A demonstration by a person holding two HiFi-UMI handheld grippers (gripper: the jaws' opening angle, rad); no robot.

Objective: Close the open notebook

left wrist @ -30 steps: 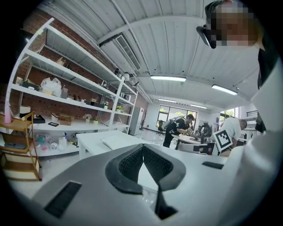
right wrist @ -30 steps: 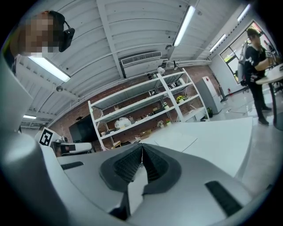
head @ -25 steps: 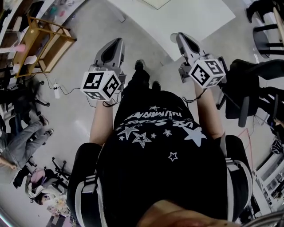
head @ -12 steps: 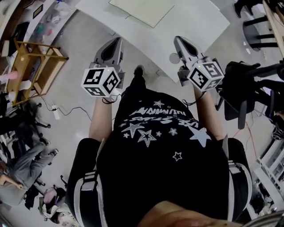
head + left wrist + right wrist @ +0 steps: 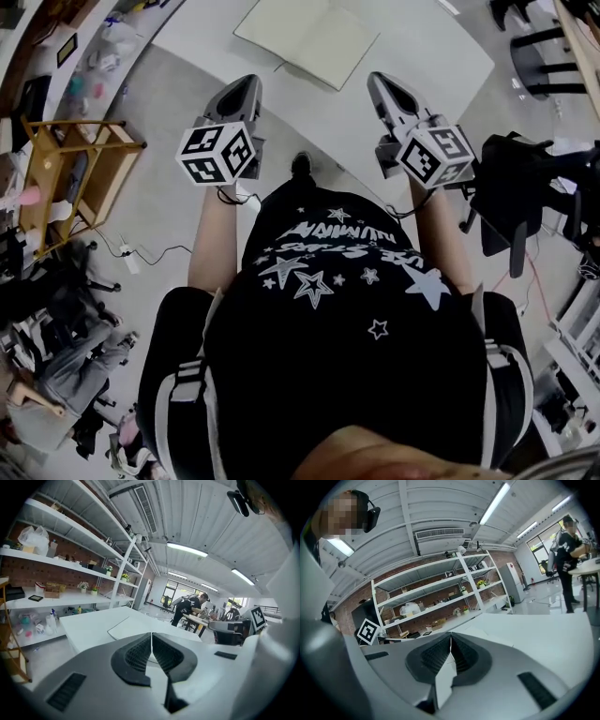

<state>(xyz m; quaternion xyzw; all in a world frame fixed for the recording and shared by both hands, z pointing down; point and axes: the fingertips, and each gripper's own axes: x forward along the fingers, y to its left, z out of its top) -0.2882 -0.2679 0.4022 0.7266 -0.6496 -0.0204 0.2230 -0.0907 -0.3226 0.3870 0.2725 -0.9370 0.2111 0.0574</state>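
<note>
Jaws together and empty, the left gripper (image 5: 249, 86) and right gripper (image 5: 382, 82) face the open notebook (image 5: 307, 37) ahead; one should probably open before hooking a cover's edge.

Notebook (image 5: 307, 39) on table (image 5: 427, 52), ahead; rack (image 5: 73, 178) on floor (image 5: 164, 225) (left of table).

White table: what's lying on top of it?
An open notebook lies flat on the white table, pages up. The tabletop beneath it is covered, and the table's far side runs out of the picture.
</note>
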